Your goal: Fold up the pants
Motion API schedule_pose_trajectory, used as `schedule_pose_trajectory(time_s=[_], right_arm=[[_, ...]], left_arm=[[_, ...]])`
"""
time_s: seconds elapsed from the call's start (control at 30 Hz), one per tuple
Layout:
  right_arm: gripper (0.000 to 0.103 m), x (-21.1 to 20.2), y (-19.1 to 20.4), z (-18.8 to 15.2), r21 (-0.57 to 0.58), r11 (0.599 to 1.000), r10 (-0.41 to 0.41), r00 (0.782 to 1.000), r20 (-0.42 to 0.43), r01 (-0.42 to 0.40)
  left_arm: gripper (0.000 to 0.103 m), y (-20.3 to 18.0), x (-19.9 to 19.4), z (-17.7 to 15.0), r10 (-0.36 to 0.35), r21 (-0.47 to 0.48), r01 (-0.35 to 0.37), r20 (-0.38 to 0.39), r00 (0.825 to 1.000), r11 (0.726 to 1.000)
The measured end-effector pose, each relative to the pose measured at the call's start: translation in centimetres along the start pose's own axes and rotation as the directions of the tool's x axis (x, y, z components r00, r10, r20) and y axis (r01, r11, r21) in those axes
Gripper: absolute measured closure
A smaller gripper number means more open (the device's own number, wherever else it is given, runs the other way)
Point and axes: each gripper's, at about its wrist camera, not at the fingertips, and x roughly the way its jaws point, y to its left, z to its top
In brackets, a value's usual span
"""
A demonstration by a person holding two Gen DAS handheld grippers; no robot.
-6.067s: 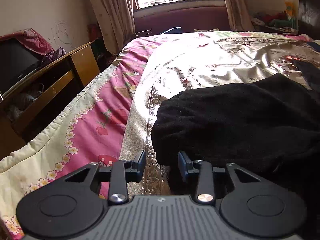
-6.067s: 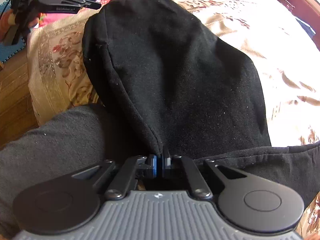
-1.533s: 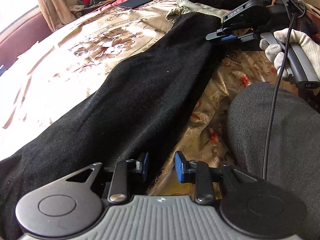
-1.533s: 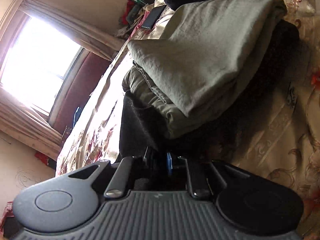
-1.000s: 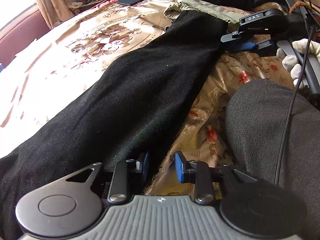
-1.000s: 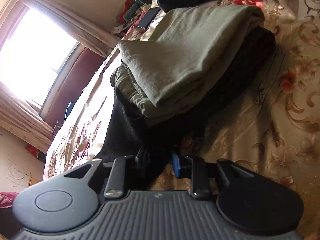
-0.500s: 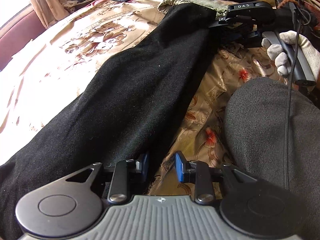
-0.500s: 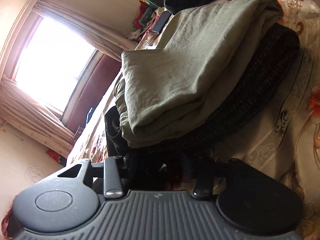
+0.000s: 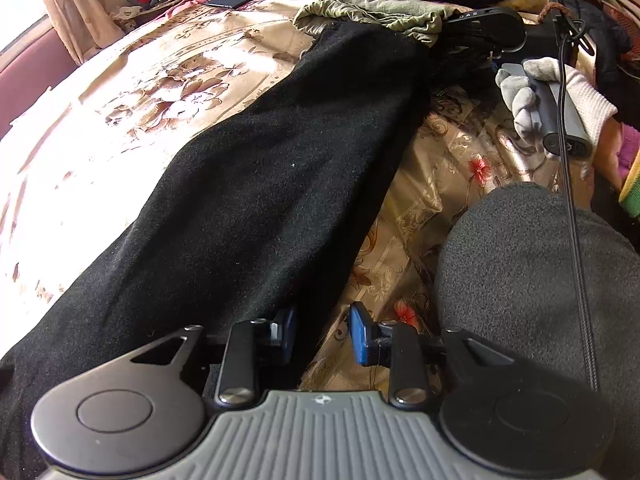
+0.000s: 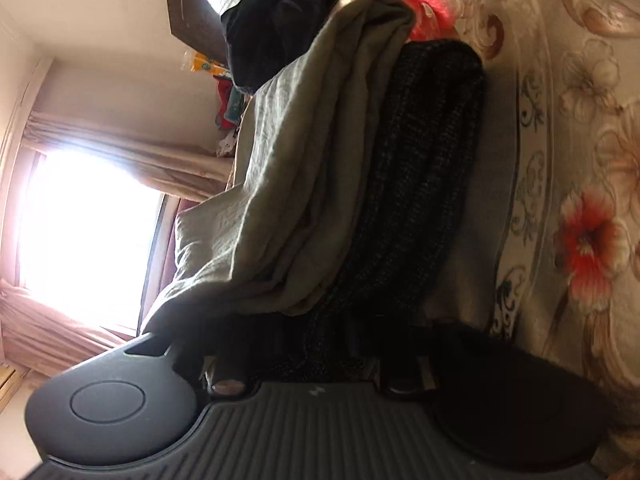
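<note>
Black pants (image 9: 260, 184) beside left gripper (image 9: 322, 334), jaws apart, seemingly empty.

Pants (image 9: 256, 184): matt black fleecy cloth, slightly fuzzy nap, lint specks seen. Bedspread (image 9: 132, 92): satin-like cloth, glossy sheen, woven floral pattern in beige and gold. Olive garment (image 10: 304, 184): thin crinkled matt cloth. Dark knit (image 10: 416, 184) under it: coarse, rough, flecked weave. Left gripper (image 9: 322, 334): matt black plastic body, ribbed grey housing, smooth blue pads, shiny metal pivot pins. Glove (image 9: 560, 92): white knitted cloth. Cable (image 9: 576, 240): black, braided texture. Grey trouser knee (image 9: 532, 280): matt brushed cloth.
</note>
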Motion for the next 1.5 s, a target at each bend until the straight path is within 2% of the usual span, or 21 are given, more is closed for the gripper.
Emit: schedule_pose_trajectory(time_s=[0.1,0.17,0.27,0.37,0.43,0.53,0.67,0.73,0.8,0.87,0.93,1.0,1.03,1.13,1.2,1.3,1.43,1.47,1.5], right_arm=[[0.077,1.2,0.7,2.2,-0.051,0.998,-0.041,0.998,0.04,0.043],[0.071,1.1,1.4,2.7,-0.075,0.995,-0.067,0.998,0.02,0.069],[0.07,-2.2,2.9,1.2,-0.162,0.981,-0.102,0.995,0.008,0.102],[0.069,-6.0,3.1,-1.4,-0.179,0.983,-0.059,0.998,-0.037,0.052],[0.068,-7.0,3.0,-2.7,-0.167,0.986,-0.017,0.997,-0.072,0.005],[0.068,-5.7,3.9,-3.5,-0.205,0.979,-0.001,0.996,-0.091,-0.018],[0.068,-3.3,4.2,-3.9,-0.254,0.967,-0.066,0.99,-0.127,0.032],[0.068,-3.3,3.8,-4.1,-0.246,0.969,-0.062,0.985,-0.161,0.02],[0.077,-3.5,4.6,-4.0,-0.26,0.965,-0.067,0.986,-0.152,0.026],[0.08,-4.0,5.1,-3.7,-0.3,0.953,-0.076,0.99,-0.117,0.037],[0.09,-4.6,5.8,-3.2,-0.319,0.947,-0.062,0.993,-0.103,0.026],[0.091,-4.5,5.8,-3.1,-0.307,0.952,-0.059,0.988,-0.146,0.011],[0.088,-4.2,5.8,-3.1,-0.302,0.953,-0.065,0.983,-0.17,0.011],[0.086,-4.6,5.4,-3.3,-0.285,0.958,-0.087,0.983,-0.162,0.037],[0.078,-4.6,4.4,-3.2,-0.22,0.975,-0.059,0.982,-0.178,0.019],[0.071,-3.6,3.6,-3.3,-0.165,0.986,-0.04,0.976,-0.213,0.004],[0.071,-2.3,3.4,-3.3,-0.169,0.985,-0.047,0.973,-0.225,0.009],[0.074,-2.1,3.4,-3.4,-0.165,0.986,-0.043,0.973,-0.225,0.006],[0.087,-2.0,3.5,-3.4,-0.167,0.986,-0.049,0.975,-0.218,0.012]], left_arm=[[0.061,-0.2,0.5,0.5,-0.011,-0.002,0.011,0.007,1.0,1.0],[0.061,-0.5,0.8,1.0,-0.017,0.005,0.017,0.017,1.0,1.0],[0.061,-0.8,0.8,1.2,-0.027,0.014,0.026,0.031,0.999,1.0],[0.06,-0.8,0.7,0.9,-0.034,0.011,0.033,0.033,0.999,0.999],[0.06,-0.6,0.7,0.8,-0.036,0.008,0.036,0.034,0.999,0.999],[0.06,-0.4,0.6,0.8,-0.036,0.008,0.036,0.03,0.999,0.999],[0.06,-0.4,0.4,0.7,-0.031,-0.005,0.031,0.038,0.999,1.0],[0.06,-0.4,0.3,0.6,-0.031,-0.016,0.031,0.043,0.999,0.999],[0.06,-0.3,0.2,0.4,-0.032,-0.019,0.033,0.046,0.998,0.999],[0.06,-0.3,0.1,0.3,-0.035,-0.016,0.036,0.048,0.998,0.999],[0.06,-0.1,0.0,0.4,-0.041,-0.018,0.042,0.051,0.998,0.999],[0.06,0.1,0.0,0.3,-0.044,-0.022,0.045,0.052,0.998,0.999],[0.06,0.1,0.0,0.3,-0.042,-0.023,0.043,0.053,0.998,0.999],[0.06,0.2,-0.1,0.3,-0.04,-0.038,0.042,0.059,0.997,0.998],[0.06,0.3,-0.1,0.2,-0.041,-0.05,0.044,0.062,0.997,0.998],[0.06,0.4,-0.1,0.2,-0.043,-0.06,0.047,0.066,0.997,0.997],[0.06,0.5,-0.3,0.2,-0.042,-0.067,0.047,0.071,0.997,0.997],[0.06,0.5,-0.3,0.3,-0.042,-0.072,0.047,0.073,0.996,0.996],[0.06,0.6,-0.3,0.3,-0.043,-0.08,0.049,0.074,0.996,0.996]])
